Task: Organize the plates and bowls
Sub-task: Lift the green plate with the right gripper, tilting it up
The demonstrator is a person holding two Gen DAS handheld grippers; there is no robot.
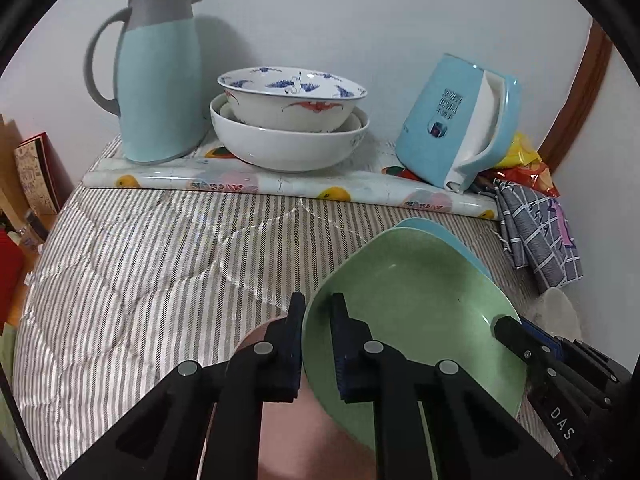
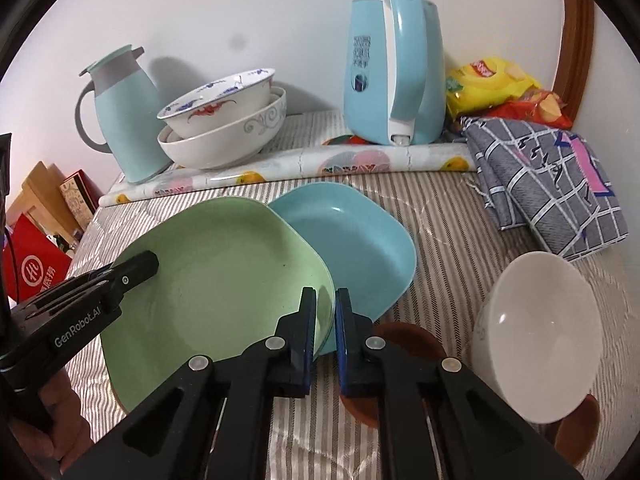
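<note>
Striped bed cover [image 2: 440, 216] carries it all. Green plate [image 2: 216, 280] sits mid-cover, overlapping the blue plate [image 2: 360, 240]. Left gripper [image 1: 318, 344] and right gripper [image 2: 325, 328] each pinch opposite rims of the green one. I'd lift level, both sides together, then centre it over blue.

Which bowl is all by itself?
The plain white bowl near the checked cloth. The other two bowls are stacked together beside the jug.

Green plate [image 2: 224, 264], blue plate [image 2: 352, 240], striped cloth [image 1: 160, 248]
</note>
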